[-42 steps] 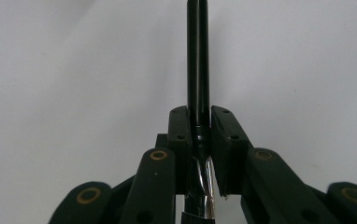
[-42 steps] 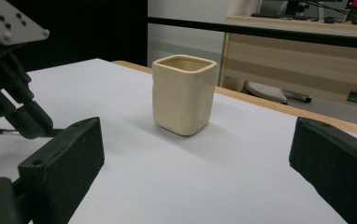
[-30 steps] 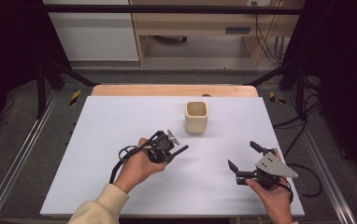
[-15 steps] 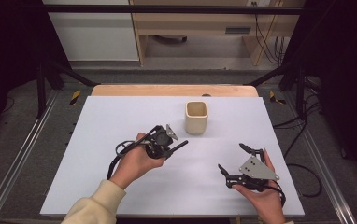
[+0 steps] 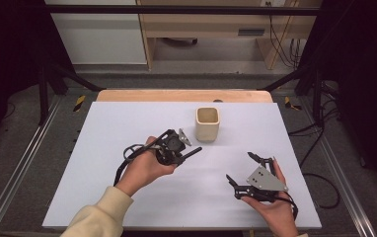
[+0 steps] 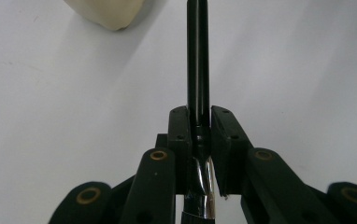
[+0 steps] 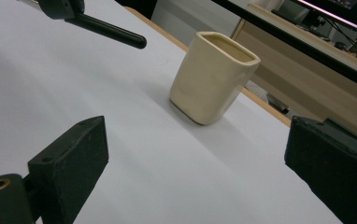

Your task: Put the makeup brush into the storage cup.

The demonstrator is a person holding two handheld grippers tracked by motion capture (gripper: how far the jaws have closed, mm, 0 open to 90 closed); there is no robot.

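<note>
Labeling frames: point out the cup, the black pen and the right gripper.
cup [image 5: 207, 126], high view, front wall.
black pen [image 6: 198, 60], left gripper view, shaft beyond the pads.
right gripper [image 5: 240, 168], high view, midway between fingertips.

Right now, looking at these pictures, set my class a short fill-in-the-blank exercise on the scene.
1. The left gripper is shut on a black ____.
2. The right gripper has its jaws ____.
3. The cream cup stands ____ on the white table.
4. The cup holds ____.

Missing words: pen; open; upright; nothing

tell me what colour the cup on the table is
Cream, a pale off-white; the cup shows best in the right gripper view.
</note>
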